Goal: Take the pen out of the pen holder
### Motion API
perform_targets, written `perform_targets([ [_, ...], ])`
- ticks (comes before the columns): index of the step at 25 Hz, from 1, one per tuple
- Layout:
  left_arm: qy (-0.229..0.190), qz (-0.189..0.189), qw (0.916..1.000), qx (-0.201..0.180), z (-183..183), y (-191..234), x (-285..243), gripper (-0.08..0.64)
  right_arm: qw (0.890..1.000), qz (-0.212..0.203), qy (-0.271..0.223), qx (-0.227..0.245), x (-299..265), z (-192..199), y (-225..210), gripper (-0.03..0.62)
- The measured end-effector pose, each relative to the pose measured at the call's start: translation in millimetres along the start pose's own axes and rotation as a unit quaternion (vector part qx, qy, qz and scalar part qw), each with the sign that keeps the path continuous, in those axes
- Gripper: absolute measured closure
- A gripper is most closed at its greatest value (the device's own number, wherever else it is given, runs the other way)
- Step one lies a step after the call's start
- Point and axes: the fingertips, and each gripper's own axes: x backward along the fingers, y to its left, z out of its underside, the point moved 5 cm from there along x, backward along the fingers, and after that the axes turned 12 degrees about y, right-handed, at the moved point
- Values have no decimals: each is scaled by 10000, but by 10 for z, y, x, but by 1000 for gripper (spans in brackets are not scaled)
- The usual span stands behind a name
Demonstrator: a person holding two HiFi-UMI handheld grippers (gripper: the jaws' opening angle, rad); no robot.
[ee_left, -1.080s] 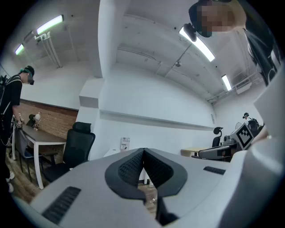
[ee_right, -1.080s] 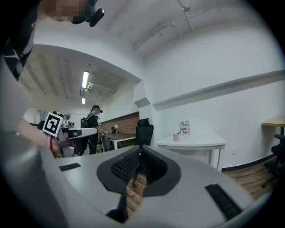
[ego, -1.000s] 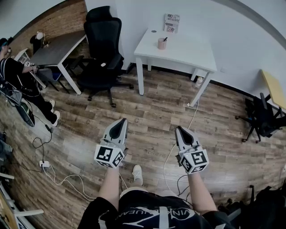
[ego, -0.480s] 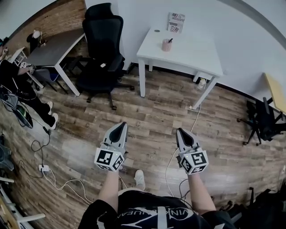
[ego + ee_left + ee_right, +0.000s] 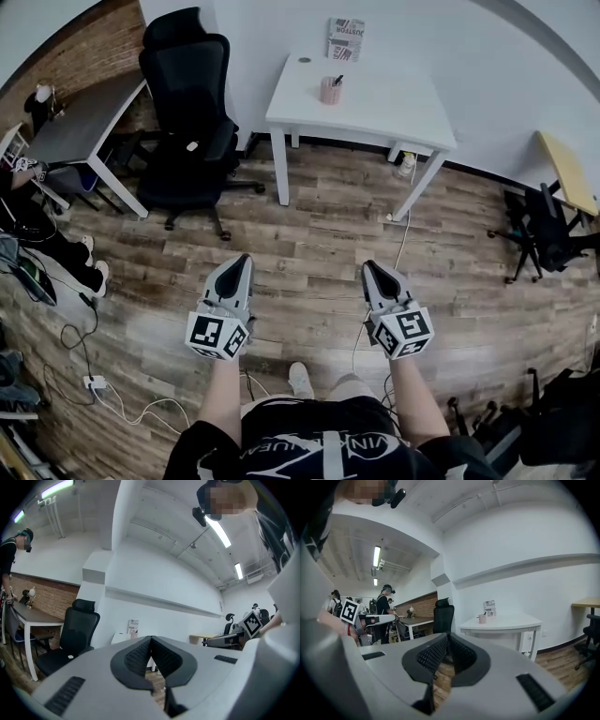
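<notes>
A pink pen holder [image 5: 330,91] with a dark pen [image 5: 337,81] sticking out stands on the white table [image 5: 394,108] far ahead; in the right gripper view the pen holder [image 5: 482,618] shows small on that table [image 5: 506,622]. My left gripper [image 5: 243,259] and right gripper [image 5: 369,267] are held side by side over the wooden floor, well short of the table. Both are shut with nothing between their jaws, as the left gripper [image 5: 151,639] and the right gripper [image 5: 447,637] show in their own views.
A black office chair [image 5: 187,103] stands left of the white table, a grey desk [image 5: 75,117] farther left. A printed card [image 5: 346,39] leans on the wall behind the holder. Cables [image 5: 131,389] lie on the floor. Another chair [image 5: 544,234] sits at right. People stand at left [image 5: 384,611].
Both grippers have moved forward toward the white table together with me; the table and chair have shifted left in the head view. The jaws stayed shut.
</notes>
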Motion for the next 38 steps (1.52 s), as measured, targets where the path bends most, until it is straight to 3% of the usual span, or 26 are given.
perform_targets([
  [7,-9,32,9999,133,31,205,-148,545,9998,141,155,-9,-188,-4,-69,554],
  [14,-3,-45,9999,113,-2,510,-422,545,9997,-41,114,-199,-643,-150,-251,550],
  [17,-13,-79,9999,77,-84,673,-589,545,9996,-78,62,-247,-870,-259,-338,500],
  [22,19,-98,9999,60,-206,904,-992,545,9994,-139,119,-304,-1279,-408,-558,465],
  [38,130,-73,9997,197,-527,1477,-2450,545,9984,-193,430,-321,-2497,-854,-1423,454],
])
